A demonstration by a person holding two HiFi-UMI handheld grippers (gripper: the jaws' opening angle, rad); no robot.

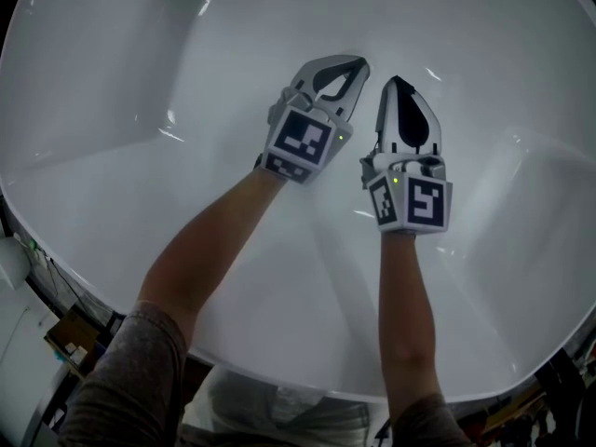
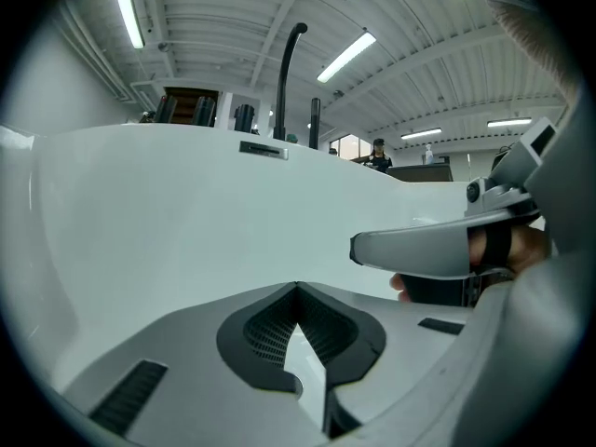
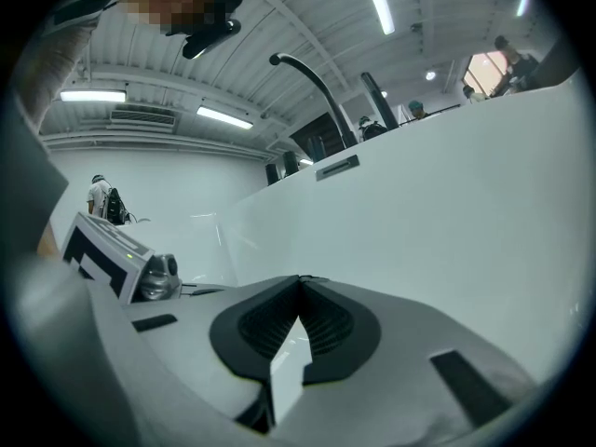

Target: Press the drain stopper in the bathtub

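Black curved spout (image 2: pixel 284 73) upright, tip bent over. Strip lights (image 2: pixel 346 56) lit on white ribbed ceiling (image 2: pixel 223 7). Person (image 3: pixel 101 198) standing far off. Brown box (image 1: pixel 63 335) at lower-left edge.
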